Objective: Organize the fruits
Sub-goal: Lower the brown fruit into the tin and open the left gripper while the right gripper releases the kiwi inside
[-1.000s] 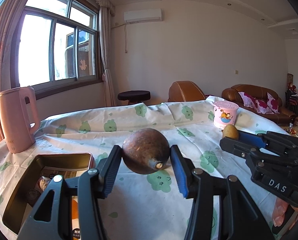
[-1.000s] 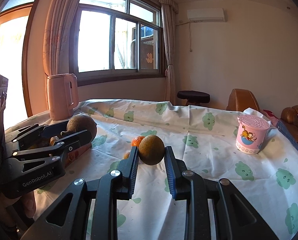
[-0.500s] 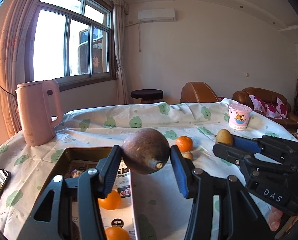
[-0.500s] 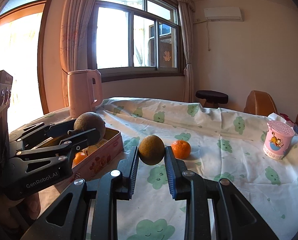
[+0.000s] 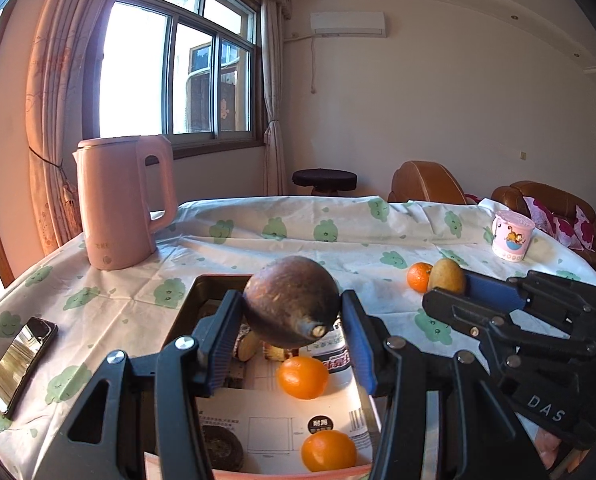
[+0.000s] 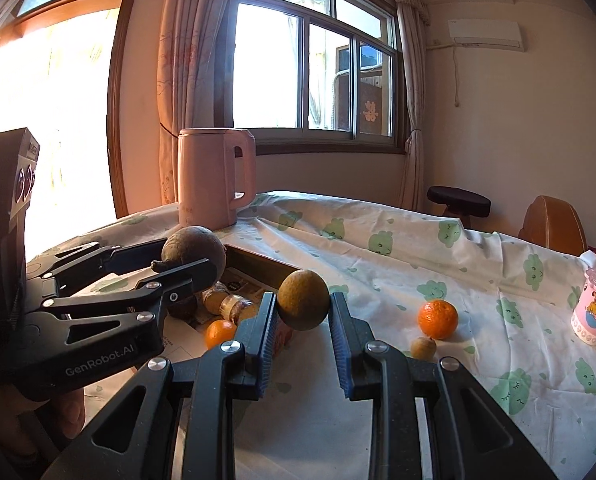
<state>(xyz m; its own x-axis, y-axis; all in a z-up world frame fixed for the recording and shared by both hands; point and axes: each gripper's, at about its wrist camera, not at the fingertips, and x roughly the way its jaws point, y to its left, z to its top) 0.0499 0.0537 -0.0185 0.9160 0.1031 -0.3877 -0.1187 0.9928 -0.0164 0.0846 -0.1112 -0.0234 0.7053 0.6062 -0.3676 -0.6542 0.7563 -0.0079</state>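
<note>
My left gripper (image 5: 292,322) is shut on a large dark brown round fruit (image 5: 290,305) and holds it above the open metal tin (image 5: 202,284). The tin holds two oranges (image 5: 302,377) and other items. My right gripper (image 6: 302,322) is shut on a smaller olive-brown fruit (image 6: 302,305), held just right of the tin (image 6: 258,261). The left gripper with its fruit (image 6: 194,251) also shows in the right wrist view. A loose orange (image 6: 437,319) and a small brown fruit (image 6: 423,347) lie on the tablecloth.
A pink kettle (image 5: 124,204) stands behind the tin at the left. A phone (image 5: 20,366) lies near the table's left edge. A pink cartoon cup (image 6: 593,306) stands at the right. A stool (image 5: 323,180) and sofas stand beyond the table.
Both grippers have swung left toward the tin with their fruits still held. The left gripper's fruit now hangs over the tin's open interior.
</note>
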